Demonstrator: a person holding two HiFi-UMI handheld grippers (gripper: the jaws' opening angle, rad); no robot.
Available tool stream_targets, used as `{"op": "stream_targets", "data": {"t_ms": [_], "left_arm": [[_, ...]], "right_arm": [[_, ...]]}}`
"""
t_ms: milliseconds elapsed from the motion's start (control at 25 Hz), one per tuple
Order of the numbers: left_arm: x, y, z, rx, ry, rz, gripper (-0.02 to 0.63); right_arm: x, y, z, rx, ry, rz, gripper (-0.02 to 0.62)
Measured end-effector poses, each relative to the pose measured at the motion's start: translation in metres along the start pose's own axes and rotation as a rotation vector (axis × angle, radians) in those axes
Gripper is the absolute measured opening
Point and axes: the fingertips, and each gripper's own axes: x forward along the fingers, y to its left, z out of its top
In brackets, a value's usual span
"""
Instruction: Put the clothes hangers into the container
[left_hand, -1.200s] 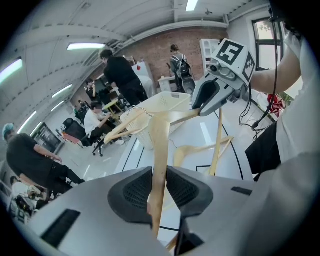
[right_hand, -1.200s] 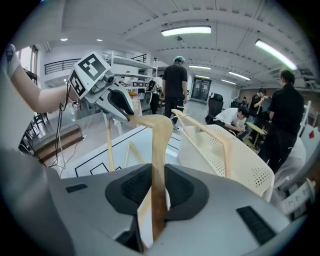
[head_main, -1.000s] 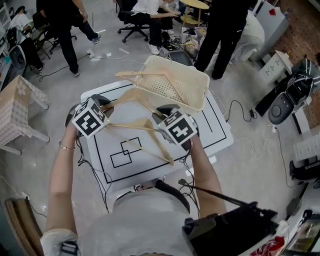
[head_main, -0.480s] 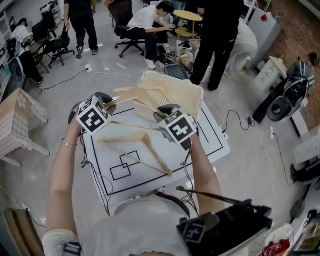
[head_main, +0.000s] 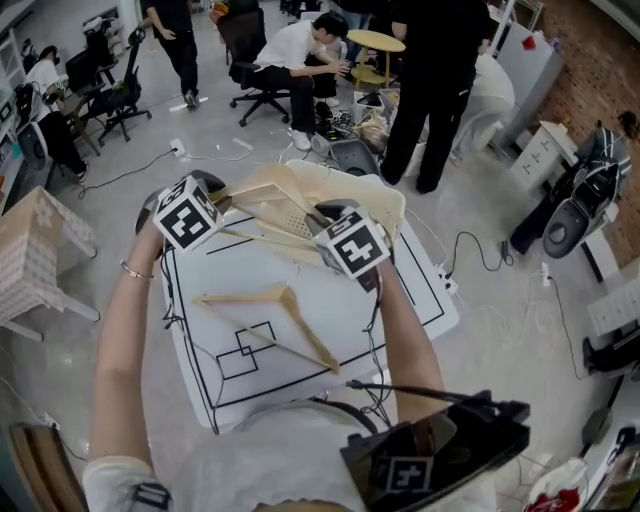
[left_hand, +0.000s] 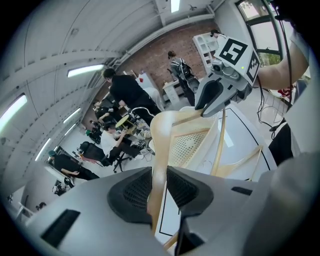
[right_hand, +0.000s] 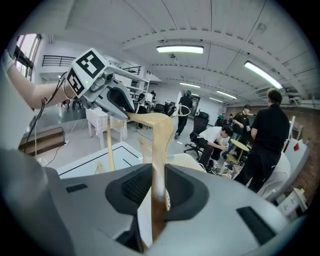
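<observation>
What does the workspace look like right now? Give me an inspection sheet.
Surface: white table with black line markings.
Job's things: carried hanger at the cream basket; loose hanger flat on the table.
Clutter: nothing seen.
Grippers: left gripper and right gripper both clamped on the carried hanger.
Cables: black leads hang past the table's front edge.
Surroundings: people, office chairs, round table on the floor beyond.

Grey left gripper (left_hand: 159, 191), right gripper (right_hand: 159, 194), marker cubes (head_main: 188, 212), bracelet (head_main: 133, 270) (left wrist), pale shirt (head_main: 268, 462)
</observation>
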Motion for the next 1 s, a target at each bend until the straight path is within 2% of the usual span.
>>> {"op": "stream_targets", "data": {"t_ms": [280, 480, 1000], "left_arm": [[0.036, 0.02, 0.021, -0.006, 0.008, 0.002, 0.094], [0.066, 0.027, 0.022, -0.003, 0.035, -0.005, 0.094], [0.138, 0.011, 0.016, -0.022, 0.118, -0.066, 0.094]], "right_arm": [[0.019, -0.044, -0.001, 0.001, 0.013, 0.009, 0.089], [0.044, -0.063, -0.013, 0.02, 0.028, 0.033, 0.089], [0.092, -0.09, -0.067, 0.072, 0.107, 0.112, 0.089]]}}
